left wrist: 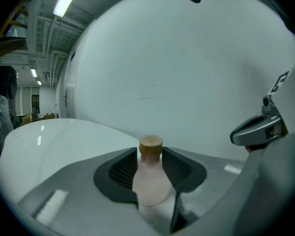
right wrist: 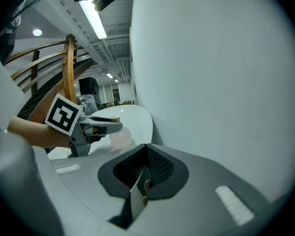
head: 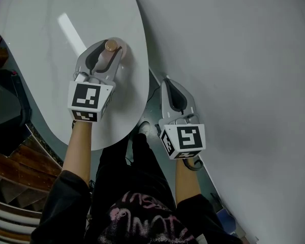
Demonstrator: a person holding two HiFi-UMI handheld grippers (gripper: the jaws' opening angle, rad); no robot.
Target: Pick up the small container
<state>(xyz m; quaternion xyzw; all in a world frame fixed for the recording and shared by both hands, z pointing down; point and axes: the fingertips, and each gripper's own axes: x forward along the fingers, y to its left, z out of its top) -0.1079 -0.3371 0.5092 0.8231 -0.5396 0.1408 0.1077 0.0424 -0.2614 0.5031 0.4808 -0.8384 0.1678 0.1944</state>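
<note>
The small container is a frosted pinkish bottle with a round wooden cap. It stands upright between the jaws of my left gripper, which is shut on its body. In the head view the cap shows at the left gripper's tip, over the right side of the white table. I cannot tell whether the bottle touches the tabletop. My right gripper hangs off the table beside the wall, shut with nothing in it. From the right gripper view the bottle shows under the left gripper.
A plain white wall runs close along the right of the table. Wooden stairs with a curved rail lie at the lower left. The person's legs and shoe are below the table's near edge.
</note>
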